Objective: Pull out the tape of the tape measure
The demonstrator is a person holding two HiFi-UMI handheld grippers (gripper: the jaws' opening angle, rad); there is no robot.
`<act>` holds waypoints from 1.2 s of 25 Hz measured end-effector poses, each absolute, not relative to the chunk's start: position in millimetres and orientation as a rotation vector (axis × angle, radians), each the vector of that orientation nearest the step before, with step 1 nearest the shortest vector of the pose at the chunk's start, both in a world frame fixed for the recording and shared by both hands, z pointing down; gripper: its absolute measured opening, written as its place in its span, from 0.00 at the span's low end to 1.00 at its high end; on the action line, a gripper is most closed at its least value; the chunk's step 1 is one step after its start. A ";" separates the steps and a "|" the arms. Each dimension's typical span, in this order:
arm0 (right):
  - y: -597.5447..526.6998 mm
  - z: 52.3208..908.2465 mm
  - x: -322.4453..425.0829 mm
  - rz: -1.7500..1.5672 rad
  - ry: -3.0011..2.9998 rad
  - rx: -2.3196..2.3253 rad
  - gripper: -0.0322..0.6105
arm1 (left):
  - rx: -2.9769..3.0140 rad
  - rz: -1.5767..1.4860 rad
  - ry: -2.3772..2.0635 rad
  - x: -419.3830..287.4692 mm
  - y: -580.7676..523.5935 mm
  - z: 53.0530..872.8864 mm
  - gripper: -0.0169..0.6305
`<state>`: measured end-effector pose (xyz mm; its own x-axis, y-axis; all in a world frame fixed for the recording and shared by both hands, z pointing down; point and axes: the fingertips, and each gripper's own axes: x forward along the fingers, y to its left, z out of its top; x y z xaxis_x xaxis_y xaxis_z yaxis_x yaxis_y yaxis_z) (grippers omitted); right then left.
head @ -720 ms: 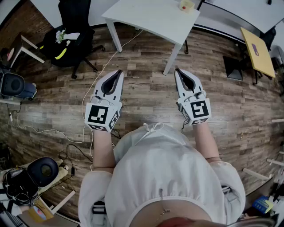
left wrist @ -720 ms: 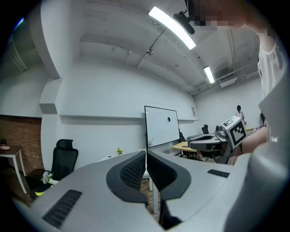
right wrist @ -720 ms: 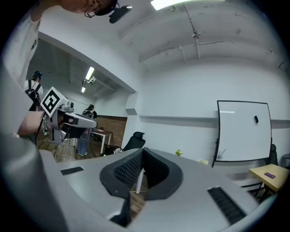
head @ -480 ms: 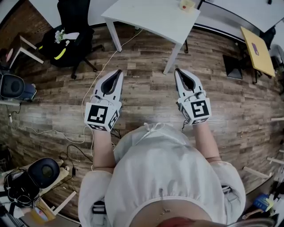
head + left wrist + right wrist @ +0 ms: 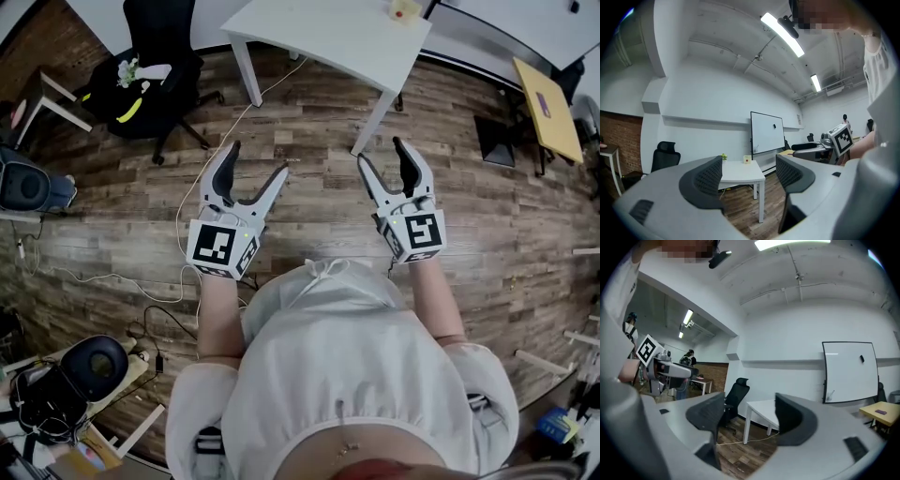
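Head view shows the left gripper [image 5: 258, 157] and right gripper [image 5: 381, 150] spread open and empty, so the job is not started; next they must reach the table [image 5: 328, 37], where the small yellow tape measure [image 5: 405, 9] seems to sit, far off.

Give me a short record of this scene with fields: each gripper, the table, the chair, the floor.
left gripper: open, nothing between its fingers
right gripper: open, nothing between its fingers
white table: ahead of both grippers, small yellowish object on it
black chair: left of the table
floor: wood planks
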<state>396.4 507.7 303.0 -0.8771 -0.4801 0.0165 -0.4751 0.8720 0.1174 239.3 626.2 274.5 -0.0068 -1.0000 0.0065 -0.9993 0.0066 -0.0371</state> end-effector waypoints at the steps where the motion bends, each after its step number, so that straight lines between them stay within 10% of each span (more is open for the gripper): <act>1: 509.1 303.8 393.1 -0.170 -3.005 0.774 0.62 | -2.170 -0.039 2.228 233.1 630.6 274.8 0.57; 30: 219.0 341.2 226.1 -0.056 -3.064 0.490 0.63 | -1.911 -0.203 2.506 81.9 394.2 304.3 0.58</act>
